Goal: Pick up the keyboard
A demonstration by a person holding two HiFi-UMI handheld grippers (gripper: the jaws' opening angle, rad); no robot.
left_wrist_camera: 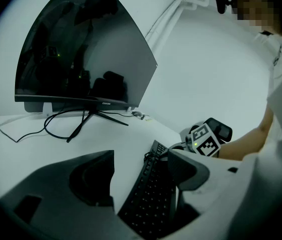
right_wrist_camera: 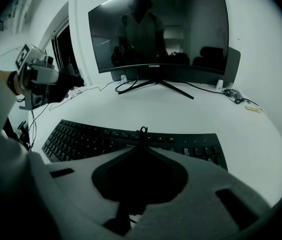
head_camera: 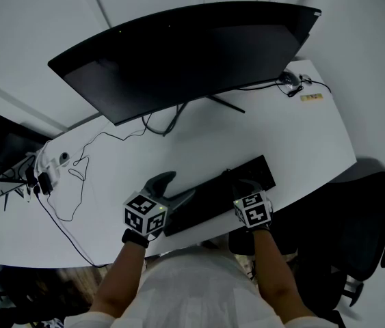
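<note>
A black curved keyboard (head_camera: 209, 200) lies near the front edge of the white desk (head_camera: 295, 135). My left gripper (head_camera: 178, 186) is open wide at the keyboard's left end. In the left gripper view the keyboard (left_wrist_camera: 151, 199) runs between its two spread fingers (left_wrist_camera: 93, 176). My right gripper (head_camera: 236, 182) sits over the keyboard's right half, pointing steeply down. In the right gripper view its jaws (right_wrist_camera: 142, 140) are closed together, and a thin black loop of cord (right_wrist_camera: 142, 131) sticks up from between the tips, in front of the key rows (right_wrist_camera: 80, 136).
A wide curved monitor (head_camera: 178, 53) on a splayed stand fills the back of the desk. Loose cables (head_camera: 76, 176) and a plug block (head_camera: 45, 173) lie at the left. A small device (head_camera: 289, 79) sits at the back right. A dark office chair (head_camera: 356, 210) stands off the desk's right side.
</note>
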